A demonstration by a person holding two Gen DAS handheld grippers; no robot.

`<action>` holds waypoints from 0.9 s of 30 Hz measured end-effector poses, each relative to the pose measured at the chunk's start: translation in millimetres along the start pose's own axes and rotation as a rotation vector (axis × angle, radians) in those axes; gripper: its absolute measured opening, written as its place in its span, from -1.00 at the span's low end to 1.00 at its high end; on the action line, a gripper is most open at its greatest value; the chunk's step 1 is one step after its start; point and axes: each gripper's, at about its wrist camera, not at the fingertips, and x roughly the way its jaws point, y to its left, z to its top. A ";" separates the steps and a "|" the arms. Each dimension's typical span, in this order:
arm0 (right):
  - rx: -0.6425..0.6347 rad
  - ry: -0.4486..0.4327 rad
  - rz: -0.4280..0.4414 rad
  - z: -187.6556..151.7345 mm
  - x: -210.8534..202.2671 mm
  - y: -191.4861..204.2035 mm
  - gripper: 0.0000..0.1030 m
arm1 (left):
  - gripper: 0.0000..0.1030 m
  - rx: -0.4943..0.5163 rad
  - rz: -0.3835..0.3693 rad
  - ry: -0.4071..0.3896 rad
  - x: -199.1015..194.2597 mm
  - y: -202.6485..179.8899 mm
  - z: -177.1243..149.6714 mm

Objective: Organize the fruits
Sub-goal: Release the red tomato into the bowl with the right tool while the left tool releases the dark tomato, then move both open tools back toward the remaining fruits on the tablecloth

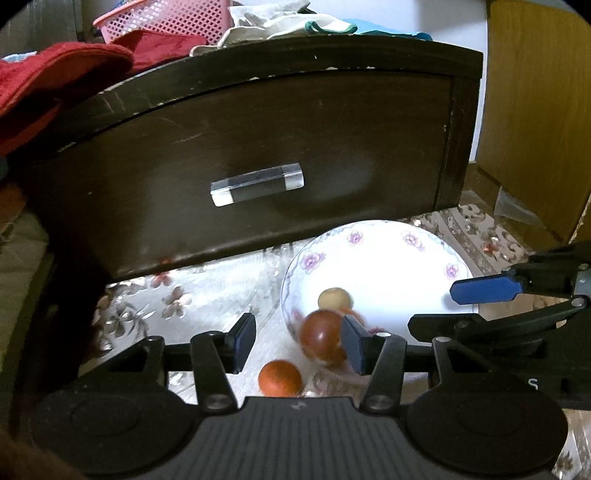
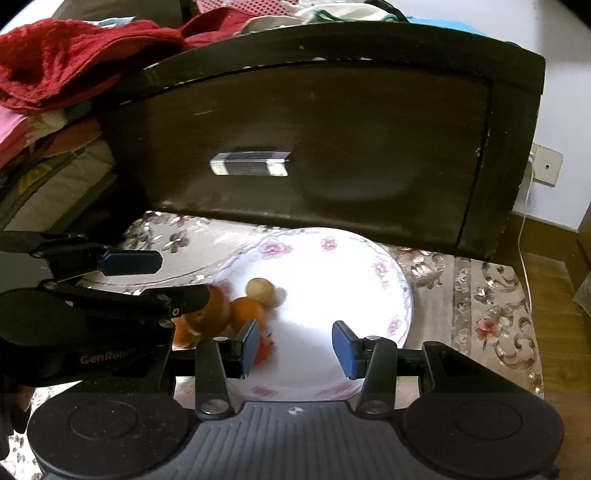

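A white floral plate (image 1: 399,258) (image 2: 354,266) sits on a patterned cloth before a dark drawer. A small tan fruit (image 1: 333,298) (image 2: 260,290) lies in it. My left gripper (image 1: 300,341) is open over the plate's left rim; a blurred red-brown fruit (image 1: 320,338) is between its fingers, near the right pad (image 1: 352,341), not clamped. An orange fruit (image 1: 280,378) lies on the cloth below. My right gripper (image 2: 294,347) is open and empty over the plate; orange fruits (image 2: 245,314) lie at its left finger, partly hidden by the left gripper.
The dark wooden drawer front (image 1: 258,155) (image 2: 314,140) with a clear handle (image 1: 257,183) stands just behind the plate. Red cloth (image 2: 66,62) and a pink basket (image 1: 162,18) lie on top. A wooden cabinet (image 1: 535,110) is at right.
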 end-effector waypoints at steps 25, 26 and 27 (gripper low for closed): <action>-0.092 0.065 0.106 -31.1 -17.1 63.7 -0.19 | 0.08 -0.016 0.108 0.050 -55.3 23.4 -56.6; -0.095 0.069 0.109 -31.9 -16.7 66.0 -0.19 | 0.08 -0.017 0.109 0.054 -56.0 24.5 -58.8; -0.098 0.074 0.113 -33.1 -16.2 68.3 -0.19 | 0.08 -0.018 0.110 0.057 -56.5 25.5 -61.1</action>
